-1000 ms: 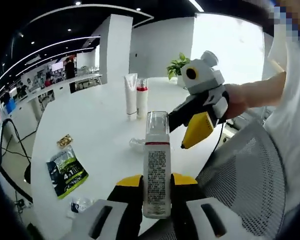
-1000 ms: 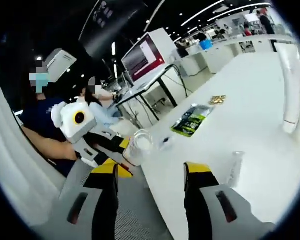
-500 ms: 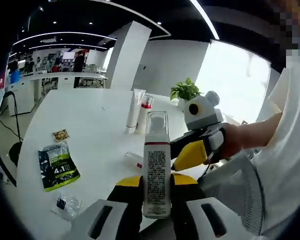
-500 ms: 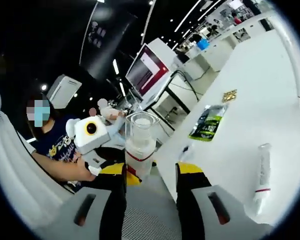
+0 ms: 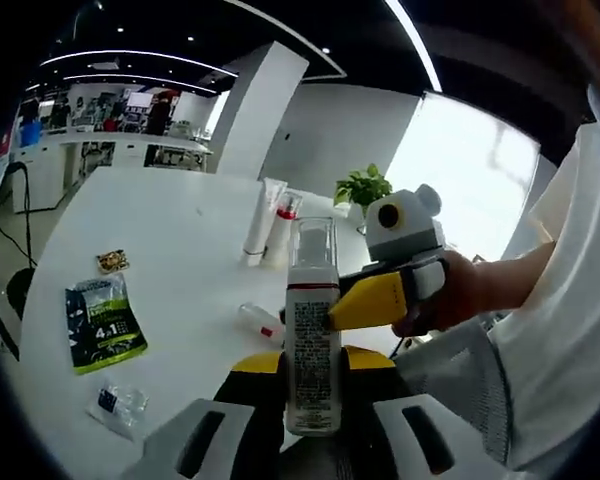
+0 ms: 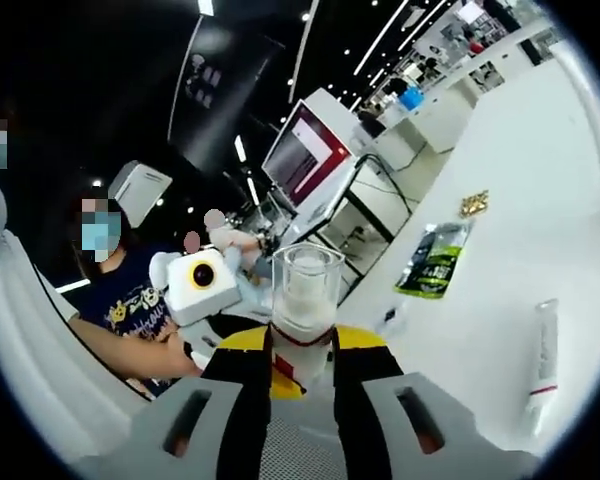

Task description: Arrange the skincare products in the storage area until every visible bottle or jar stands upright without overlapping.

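Observation:
A white bottle (image 5: 312,350) with a red band and a clear cap stands upright between the jaws of my left gripper (image 5: 312,368), which is shut on its lower body. My right gripper (image 5: 340,312) comes in from the right, one yellow jaw lying against the bottle just below the red band. In the right gripper view the same bottle (image 6: 302,305) sits between the jaws of my right gripper (image 6: 302,350), and both jaws press on its sides. The bottle is held in the air off the table's near edge.
On the white table (image 5: 170,230) two tubes (image 5: 270,218) stand upright at the far side. A small tube (image 5: 259,321) lies flat, also seen as small tube (image 6: 540,362). A green packet (image 5: 102,325), a clear wrapper (image 5: 115,405) and a mesh chair (image 5: 455,370) are nearby.
My right gripper has moved in onto the bottle and its jaws have closed from wide apart to against the bottle's sides. The left gripper keeps its hold.

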Demonstrator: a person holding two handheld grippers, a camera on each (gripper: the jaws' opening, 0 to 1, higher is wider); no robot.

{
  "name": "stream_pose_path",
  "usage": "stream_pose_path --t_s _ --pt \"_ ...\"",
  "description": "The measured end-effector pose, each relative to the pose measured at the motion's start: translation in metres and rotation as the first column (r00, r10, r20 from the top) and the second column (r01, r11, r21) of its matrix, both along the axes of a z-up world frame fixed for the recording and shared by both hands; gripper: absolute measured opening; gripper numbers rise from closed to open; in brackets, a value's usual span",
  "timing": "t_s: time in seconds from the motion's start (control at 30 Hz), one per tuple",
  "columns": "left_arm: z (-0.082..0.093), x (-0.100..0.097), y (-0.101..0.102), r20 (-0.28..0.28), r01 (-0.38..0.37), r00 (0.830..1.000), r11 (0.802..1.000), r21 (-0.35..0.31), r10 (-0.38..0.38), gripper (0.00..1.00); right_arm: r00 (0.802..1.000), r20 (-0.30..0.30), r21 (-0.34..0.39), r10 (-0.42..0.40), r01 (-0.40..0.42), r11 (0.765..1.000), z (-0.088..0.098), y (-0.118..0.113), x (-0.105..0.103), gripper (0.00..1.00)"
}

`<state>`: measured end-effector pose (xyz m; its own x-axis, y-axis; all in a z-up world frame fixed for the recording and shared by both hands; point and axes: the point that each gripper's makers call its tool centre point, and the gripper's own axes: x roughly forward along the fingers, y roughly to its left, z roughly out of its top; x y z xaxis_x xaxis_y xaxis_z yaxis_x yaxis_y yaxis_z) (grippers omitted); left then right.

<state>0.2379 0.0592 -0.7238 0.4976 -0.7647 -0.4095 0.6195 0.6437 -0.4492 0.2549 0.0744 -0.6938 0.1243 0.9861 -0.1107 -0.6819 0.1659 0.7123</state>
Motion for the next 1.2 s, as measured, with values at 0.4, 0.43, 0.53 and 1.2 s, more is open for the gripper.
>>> stream_pose_path --t_s 0.4,0.43,0.53,1.2 --pt "0.002 -0.007 -0.005 -0.008 0.046 0.999 0.999 -0.024 -0.046 0.2 0.998 0.033 -0.01 0.047 -0.047 0.999 0.005 0.0 -0.007 0.2" --pt "0.001 -0.007 -0.006 -0.001 0.048 0.999 0.999 -0.014 -0.048 0.2 0.998 0.037 -0.018 0.046 -0.045 0.999 0.004 -0.001 -0.007 0.19" --pt "-0.001 -0.006 -0.006 0.016 0.045 0.999 0.999 0.007 -0.045 0.21 0.998 0.048 -0.031 0.04 -0.039 0.999 0.003 -0.001 -0.006 0.19" --pt "-0.054 0.006 0.015 0.044 -0.015 0.999 0.926 0.377 -0.002 0.37 0.944 0.325 -0.268 -0.053 0.146 0.952 -0.019 -0.049 0.06 0.2"
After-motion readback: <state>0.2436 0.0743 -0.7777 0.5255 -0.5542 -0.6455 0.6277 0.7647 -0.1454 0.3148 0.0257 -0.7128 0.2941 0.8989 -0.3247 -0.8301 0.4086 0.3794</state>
